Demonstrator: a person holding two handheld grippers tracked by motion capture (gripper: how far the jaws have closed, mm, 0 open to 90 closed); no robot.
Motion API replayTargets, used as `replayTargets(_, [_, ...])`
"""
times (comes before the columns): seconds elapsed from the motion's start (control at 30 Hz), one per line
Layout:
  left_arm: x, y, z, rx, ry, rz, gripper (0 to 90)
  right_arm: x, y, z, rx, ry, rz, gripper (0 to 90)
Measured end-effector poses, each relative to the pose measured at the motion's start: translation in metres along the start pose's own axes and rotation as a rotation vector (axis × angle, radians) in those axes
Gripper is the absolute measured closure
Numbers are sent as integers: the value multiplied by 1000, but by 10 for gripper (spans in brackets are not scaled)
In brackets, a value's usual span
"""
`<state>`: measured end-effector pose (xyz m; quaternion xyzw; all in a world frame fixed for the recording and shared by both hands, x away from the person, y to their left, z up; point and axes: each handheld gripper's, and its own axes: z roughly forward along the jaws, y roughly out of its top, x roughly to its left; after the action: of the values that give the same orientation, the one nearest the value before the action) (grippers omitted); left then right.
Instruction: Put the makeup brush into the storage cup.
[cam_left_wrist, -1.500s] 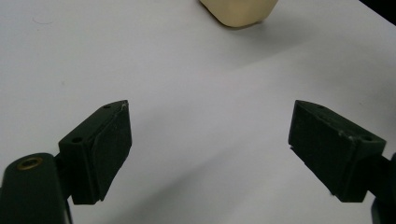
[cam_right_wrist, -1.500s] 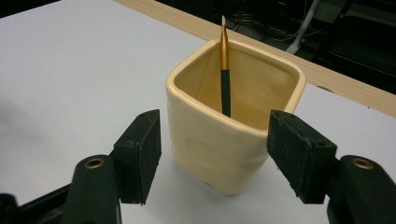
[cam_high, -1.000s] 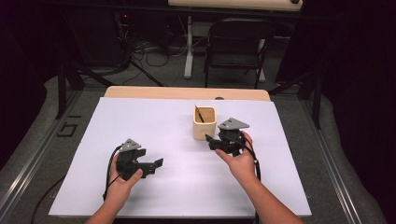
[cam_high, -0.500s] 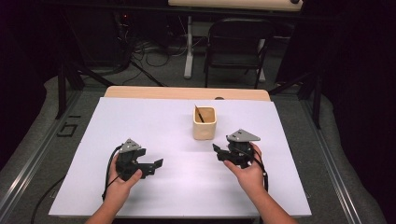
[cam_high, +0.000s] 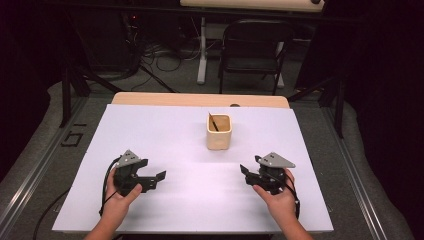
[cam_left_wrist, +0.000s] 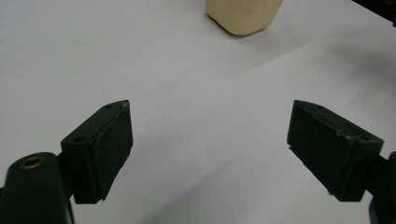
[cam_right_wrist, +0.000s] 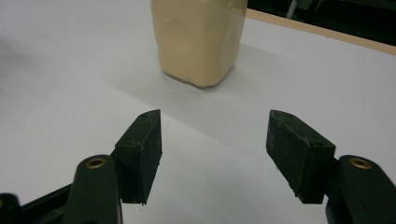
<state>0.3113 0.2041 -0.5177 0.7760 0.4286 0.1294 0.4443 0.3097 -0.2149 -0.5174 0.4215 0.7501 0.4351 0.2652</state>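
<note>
A cream-coloured cup (cam_high: 219, 134) stands on the white table top (cam_high: 165, 135) with a thin dark stick (cam_high: 214, 122) leaning inside it. My left gripper (cam_high: 154, 171) is held low at the near left, open, with nothing between its jaws. In the left gripper view the jaws (cam_left_wrist: 210, 140) stand wide over bare white surface, and the cup (cam_left_wrist: 245, 16) is far ahead. My right gripper (cam_high: 247, 175) is at the near right, in front of the cup and apart from it. In the right gripper view its jaws (cam_right_wrist: 215, 140) are open and empty, facing the cup (cam_right_wrist: 198, 39).
The white sheet covers a wooden table whose far edge (cam_high: 200, 99) shows as a tan strip. A black chair (cam_high: 252, 50) and cables on the floor lie beyond the table. Dark floor and a metal rail (cam_high: 30, 175) run along the left side.
My right hand has drawn its gripper back from beside the cup toward the near right of the table and a little lower. The left hand has stayed where it was.
</note>
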Motion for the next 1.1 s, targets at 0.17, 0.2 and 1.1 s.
replayTargets(0.17, [8, -7, -8, 3, 19, -13, 148, -5, -11, -11, -5, -13, 7, 357])
replayTargets(0.2, [10, -8, -10, 0, 22, -15, 148, -6, -13, -12, -7, -17, 8, 357])
replayTargets(1.1, [38, -39, -47, 11, 94, -62, 151, -31, -61, -57, 35, -86, 47, 353])
